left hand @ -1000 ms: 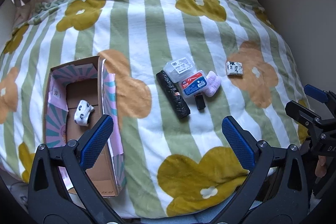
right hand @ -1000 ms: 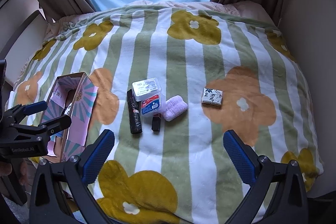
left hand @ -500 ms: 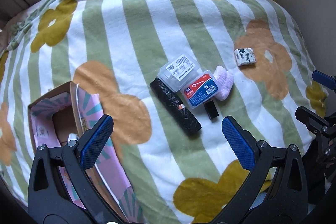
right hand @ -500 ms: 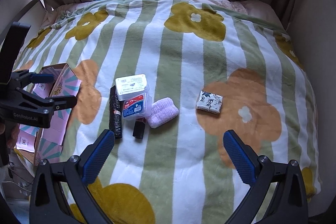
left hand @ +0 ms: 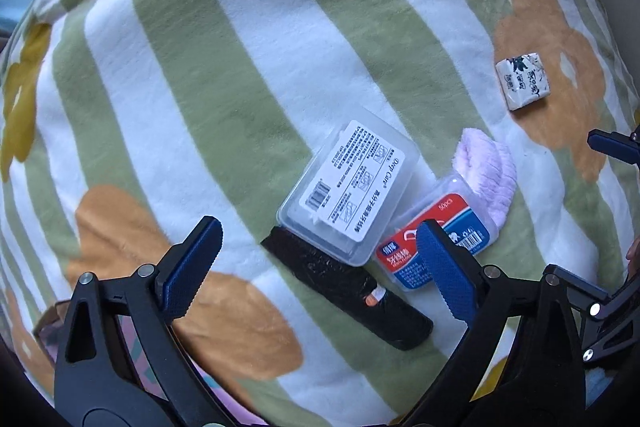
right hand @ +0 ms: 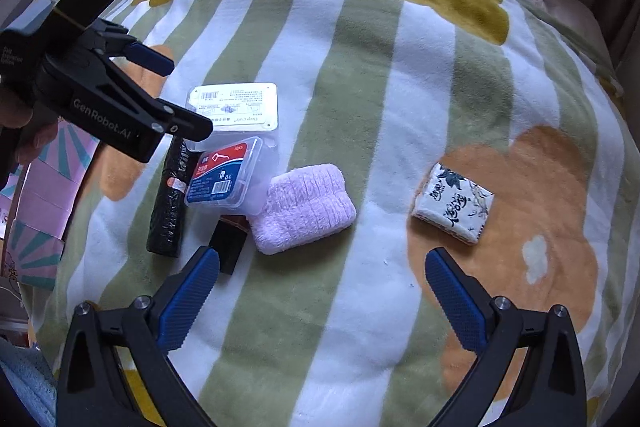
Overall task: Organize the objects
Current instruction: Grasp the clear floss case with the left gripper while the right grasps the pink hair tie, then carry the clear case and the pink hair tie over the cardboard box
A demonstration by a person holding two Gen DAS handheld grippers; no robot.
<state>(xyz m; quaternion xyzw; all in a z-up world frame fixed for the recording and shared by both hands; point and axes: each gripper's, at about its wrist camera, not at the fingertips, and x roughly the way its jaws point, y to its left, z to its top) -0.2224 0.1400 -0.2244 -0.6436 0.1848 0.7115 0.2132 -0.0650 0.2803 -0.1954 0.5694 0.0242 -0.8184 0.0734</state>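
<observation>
Black roll (left hand: 347, 290) lies between the closing, not yet touching left tongs (left hand: 318, 269); right tongs (right hand: 323, 299) hang released. Next, I'd judge: pinch it squarely, carry to the cardboard box (right hand: 38, 211).

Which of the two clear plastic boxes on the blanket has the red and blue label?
The smaller box, lying beside the pink towel. The larger box carries only a white label with black print.

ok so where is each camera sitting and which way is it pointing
Left wrist: on the left tool, looking straight down at the black roll and clear case; its closing fingers bracket the roll, untouched.
Right wrist: on the right tool, open, tilted down over the blanket; a hand shows.
Both share the pink cloth and tissue pack.
</observation>
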